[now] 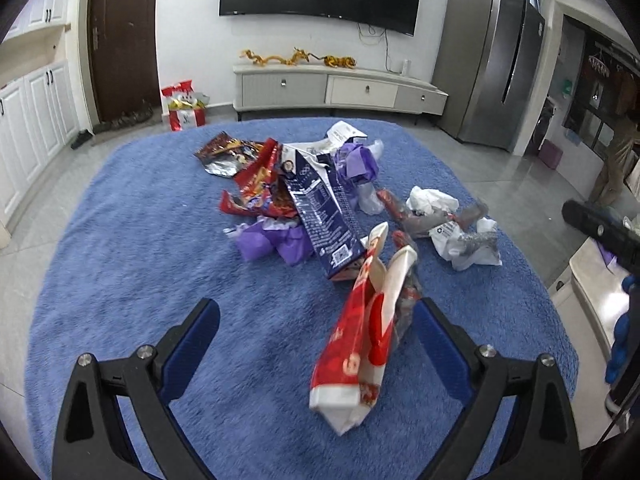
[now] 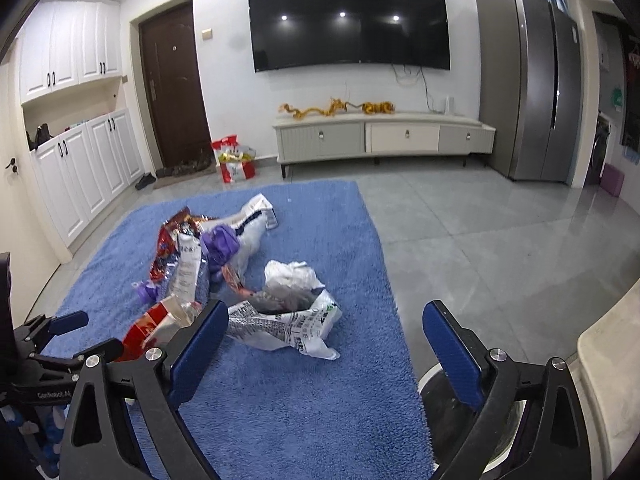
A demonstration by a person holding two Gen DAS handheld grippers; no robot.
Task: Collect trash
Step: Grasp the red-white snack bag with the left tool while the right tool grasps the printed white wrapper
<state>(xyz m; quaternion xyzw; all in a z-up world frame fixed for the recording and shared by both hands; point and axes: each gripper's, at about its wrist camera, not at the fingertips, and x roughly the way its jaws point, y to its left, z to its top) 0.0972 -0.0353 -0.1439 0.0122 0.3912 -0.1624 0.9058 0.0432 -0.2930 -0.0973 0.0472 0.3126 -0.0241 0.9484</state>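
A pile of trash lies on a blue rug [image 1: 140, 260]: a dark blue carton [image 1: 324, 216], red snack wrappers [image 1: 256, 184], purple crumpled paper [image 1: 268, 240], white crumpled bags [image 1: 452, 236]. A red and white carton [image 1: 360, 344] stands tilted between the wide-open fingers of my left gripper [image 1: 316, 324], touching neither pad clearly. My right gripper [image 2: 326, 332] is open and empty above the rug [image 2: 300, 420], just short of a white printed bag [image 2: 288, 324]. The left gripper [image 2: 60, 332] shows at the left of the right wrist view beside the red carton [image 2: 156, 324].
A round bin [image 2: 452, 396] sits low right under my right gripper, off the rug. Grey tile floor [image 2: 500, 260] spans the right. A TV cabinet [image 2: 380, 136], fridge [image 2: 532, 88], door [image 2: 176, 88] and red gift bag [image 2: 234, 160] stand at the back.
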